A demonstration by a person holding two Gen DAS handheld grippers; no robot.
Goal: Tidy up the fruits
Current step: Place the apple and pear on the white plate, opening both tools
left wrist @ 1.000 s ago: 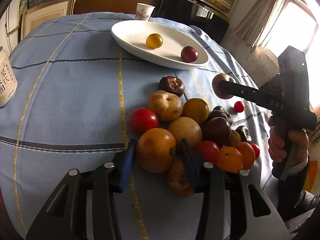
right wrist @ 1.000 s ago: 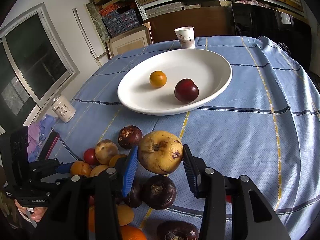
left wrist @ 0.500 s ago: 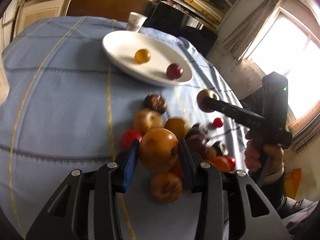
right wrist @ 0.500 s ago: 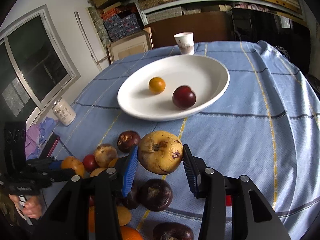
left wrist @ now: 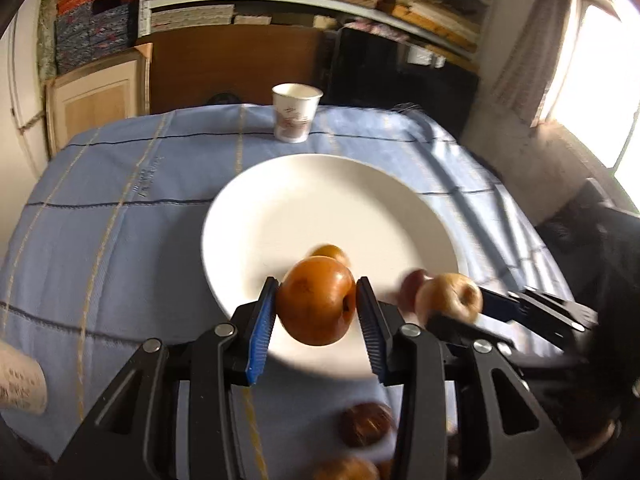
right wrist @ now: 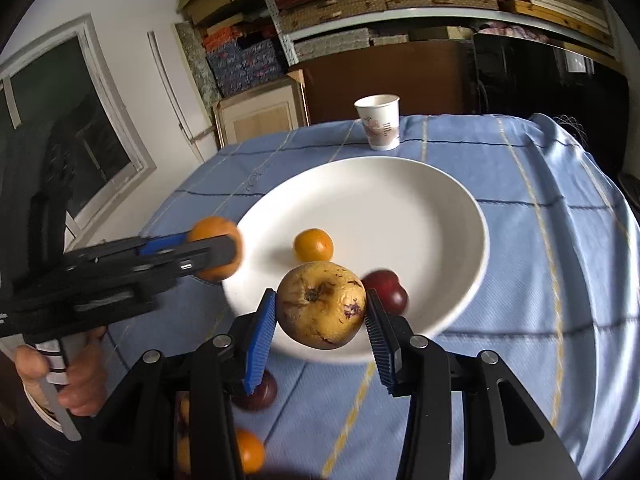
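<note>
- A table under a blue checked cloth stands before shelves of stacked books and boxes; a paper cup sits at its far edge, beyond a wide white plate.
- The left gripper reaches level over the plate's near rim, its blue pads clamped on a brown-orange fruit.
- That fruit is round and smooth, with its stem dimple turned toward the right pad.
- The right gripper hangs over the near rim too, pinching a yellow fruit between its pads.
- This one is blotched with brown and purple marks, its dark calyx tilted up toward the camera.
- On the plate lie a small orange and a dark red plum, near each other but apart.
- More fruit lies blurred on the cloth below both grippers.
</note>
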